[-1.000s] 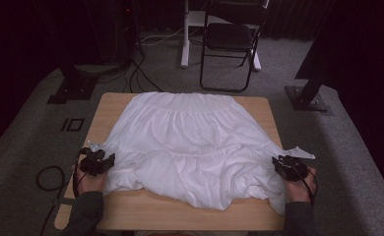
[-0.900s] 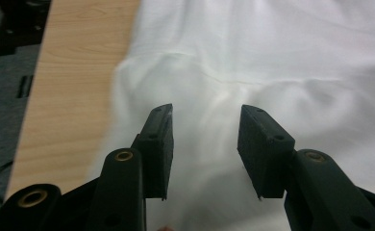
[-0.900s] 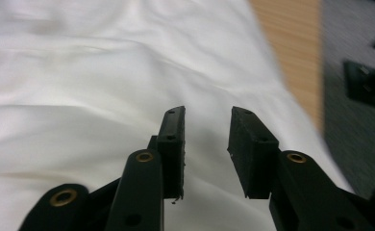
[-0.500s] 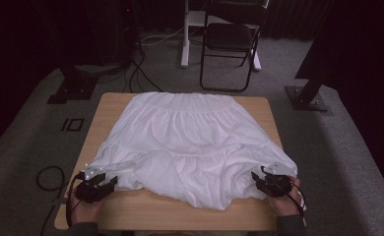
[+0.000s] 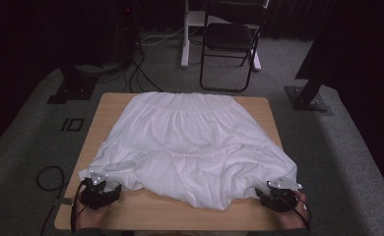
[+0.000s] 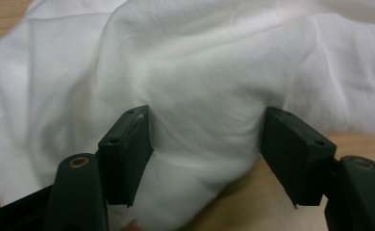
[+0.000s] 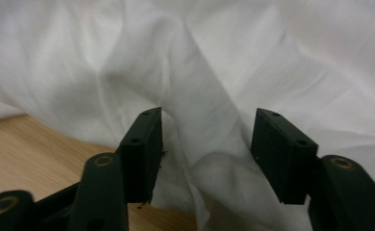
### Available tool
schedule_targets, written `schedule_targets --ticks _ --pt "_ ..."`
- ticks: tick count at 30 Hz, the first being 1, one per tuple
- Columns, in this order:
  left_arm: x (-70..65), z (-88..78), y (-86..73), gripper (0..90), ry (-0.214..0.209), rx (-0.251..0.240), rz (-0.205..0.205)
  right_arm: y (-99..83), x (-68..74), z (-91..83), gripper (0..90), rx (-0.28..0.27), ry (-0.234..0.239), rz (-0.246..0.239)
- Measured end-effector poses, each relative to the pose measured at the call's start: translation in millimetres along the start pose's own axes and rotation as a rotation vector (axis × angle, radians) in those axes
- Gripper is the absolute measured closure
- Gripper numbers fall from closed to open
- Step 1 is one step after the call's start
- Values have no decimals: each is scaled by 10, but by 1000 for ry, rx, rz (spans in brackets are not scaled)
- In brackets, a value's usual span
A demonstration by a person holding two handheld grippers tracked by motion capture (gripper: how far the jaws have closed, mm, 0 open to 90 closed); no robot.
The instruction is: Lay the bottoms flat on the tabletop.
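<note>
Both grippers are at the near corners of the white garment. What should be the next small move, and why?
Probably close both grippers on the cloth. The left gripper and the right gripper each have jaws standing open with a fold of the white garment lying between them, at the near corners on the table. Closing would secure both corners before any lift or pull.

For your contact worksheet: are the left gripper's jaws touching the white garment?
Touching. In the left gripper view, the garment bulges between the open left gripper jaws, pressing against both.
</note>
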State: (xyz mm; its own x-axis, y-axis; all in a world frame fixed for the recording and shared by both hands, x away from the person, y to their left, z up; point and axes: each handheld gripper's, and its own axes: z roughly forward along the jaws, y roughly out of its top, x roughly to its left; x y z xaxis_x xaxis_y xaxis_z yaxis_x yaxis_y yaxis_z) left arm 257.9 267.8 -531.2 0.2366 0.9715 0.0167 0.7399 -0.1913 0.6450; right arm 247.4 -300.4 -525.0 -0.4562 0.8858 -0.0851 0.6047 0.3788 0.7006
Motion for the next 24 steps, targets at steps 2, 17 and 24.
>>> schedule_targets --ticks 2,17,24 --pt "-7 82 52 289 10 13 6 -30 -5 93 379 26 8 6" --pt "161 -198 247 835 -23 -52 -28 70 -124 58 832 65 22 18" --pt "400 -665 261 834 18 -148 -79 111 -316 -481 833 -47 -34 62"
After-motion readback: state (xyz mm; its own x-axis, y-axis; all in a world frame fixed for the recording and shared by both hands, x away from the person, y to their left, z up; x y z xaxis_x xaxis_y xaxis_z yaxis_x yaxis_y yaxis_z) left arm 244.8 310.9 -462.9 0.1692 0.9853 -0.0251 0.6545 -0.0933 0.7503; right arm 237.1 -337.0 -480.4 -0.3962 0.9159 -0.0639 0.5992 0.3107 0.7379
